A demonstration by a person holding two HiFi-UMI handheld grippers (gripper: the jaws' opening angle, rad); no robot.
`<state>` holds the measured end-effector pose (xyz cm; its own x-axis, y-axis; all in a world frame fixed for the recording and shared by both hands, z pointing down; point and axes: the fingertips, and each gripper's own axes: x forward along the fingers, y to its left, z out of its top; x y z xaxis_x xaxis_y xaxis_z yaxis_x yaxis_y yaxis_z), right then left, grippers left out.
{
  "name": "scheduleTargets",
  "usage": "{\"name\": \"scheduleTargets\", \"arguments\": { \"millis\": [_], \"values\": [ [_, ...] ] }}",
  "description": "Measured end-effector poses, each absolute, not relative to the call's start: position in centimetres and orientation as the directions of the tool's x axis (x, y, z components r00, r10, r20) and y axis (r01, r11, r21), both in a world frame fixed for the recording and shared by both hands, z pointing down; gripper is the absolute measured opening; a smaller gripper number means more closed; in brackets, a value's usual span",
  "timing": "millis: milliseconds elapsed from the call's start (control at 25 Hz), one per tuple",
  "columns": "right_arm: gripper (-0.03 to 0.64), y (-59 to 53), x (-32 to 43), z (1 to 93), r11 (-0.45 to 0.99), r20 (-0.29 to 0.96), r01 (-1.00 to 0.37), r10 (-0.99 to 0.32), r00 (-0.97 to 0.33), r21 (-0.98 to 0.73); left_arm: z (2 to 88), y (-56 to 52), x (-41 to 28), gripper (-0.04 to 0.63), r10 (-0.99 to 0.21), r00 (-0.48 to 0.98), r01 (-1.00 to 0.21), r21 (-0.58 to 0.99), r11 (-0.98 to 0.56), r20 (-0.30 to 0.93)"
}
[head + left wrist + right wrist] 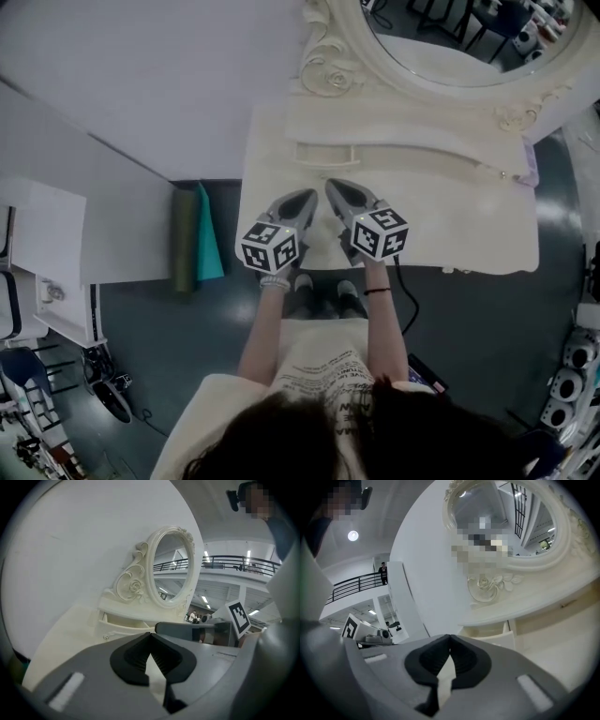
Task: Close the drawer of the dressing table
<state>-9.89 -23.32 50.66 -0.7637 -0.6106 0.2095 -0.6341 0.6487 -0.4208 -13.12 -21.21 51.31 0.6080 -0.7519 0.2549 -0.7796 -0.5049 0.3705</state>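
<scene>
The cream dressing table (469, 225) stands against a white wall, with an oval mirror (450, 37) at its back. Under the mirror shelf, a small drawer (327, 155) is pulled out a little; the same drawer (123, 623) (499, 631) shows in both gripper views. My left gripper (312, 195) (150, 634) and right gripper (330, 186) (449, 637) hover side by side over the tabletop, just short of the drawer front and pointing at it. On both, the jaws meet at the tip and hold nothing.
A rolled green and teal mat (192, 239) stands on the floor at the table's left edge. A white partition (112, 216) and a white cabinet (37, 253) lie further left. A black cable (410, 300) hangs off the table's front edge by my right arm.
</scene>
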Motion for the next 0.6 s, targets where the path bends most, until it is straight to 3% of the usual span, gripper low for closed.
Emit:
{"name": "scheduleTargets", "arguments": {
  "millis": [600],
  "values": [
    [0.003, -24.0, -10.5, 53.3, 0.501, 0.293, -0.743, -0.702, -0.649, -0.444, 53.3, -21.7, -14.2, 0.003, -0.646, 0.708, -0.699, 0.409, -0.586, 0.285]
  ]
}}
